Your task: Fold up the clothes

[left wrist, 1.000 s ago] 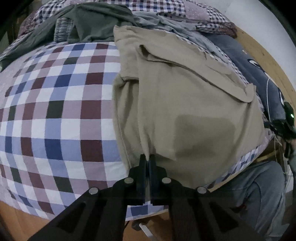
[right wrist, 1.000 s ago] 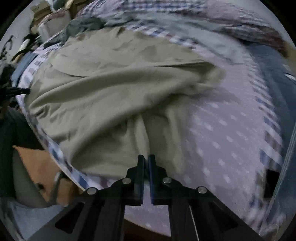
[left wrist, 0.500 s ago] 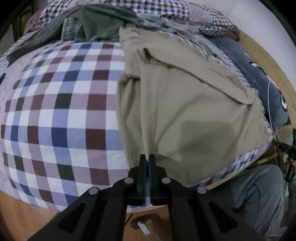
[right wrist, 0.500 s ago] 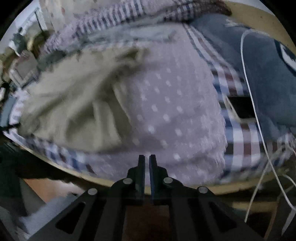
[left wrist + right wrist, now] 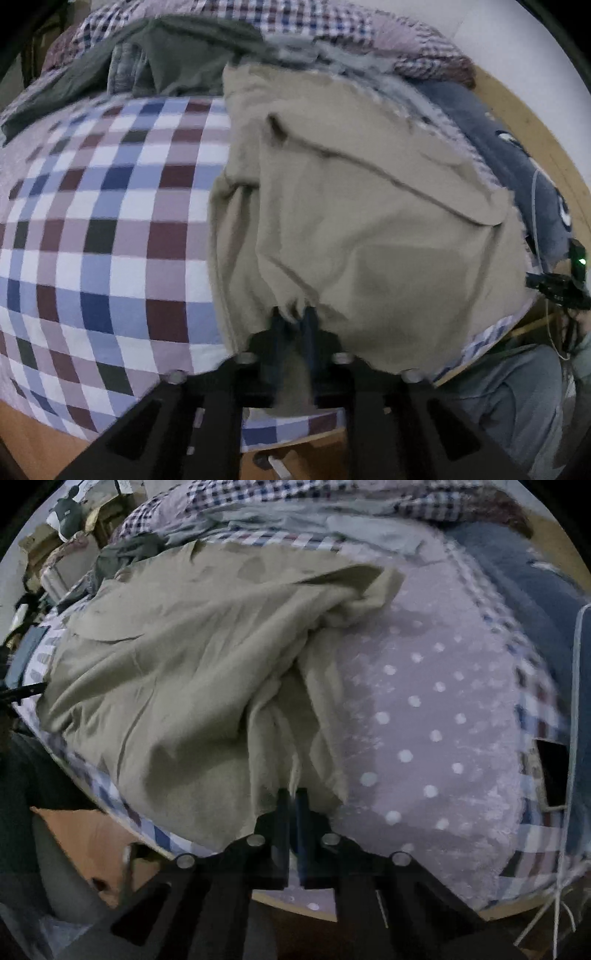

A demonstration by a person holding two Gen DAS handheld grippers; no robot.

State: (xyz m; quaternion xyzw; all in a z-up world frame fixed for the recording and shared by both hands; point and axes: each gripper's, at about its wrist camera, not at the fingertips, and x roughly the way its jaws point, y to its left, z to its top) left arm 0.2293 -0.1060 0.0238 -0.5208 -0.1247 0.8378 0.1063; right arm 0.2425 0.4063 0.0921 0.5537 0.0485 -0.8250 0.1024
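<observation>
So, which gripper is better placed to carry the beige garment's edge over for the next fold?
Probably the left gripper: its jaws pinch the beige garment at its near hem. The right gripper looks nearly shut on a bunched side fold.

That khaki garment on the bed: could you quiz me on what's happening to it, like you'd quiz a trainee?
1. True or false: the khaki garment lies folded into a neat square.
2. Which pattern lies under it in the right wrist view? A stripes, B dotted cover, C flowers.
3. Fill in: the right hand-held gripper pinches the garment's ____ edge.

Key: 1 false; 2 B; 3 near.
</observation>
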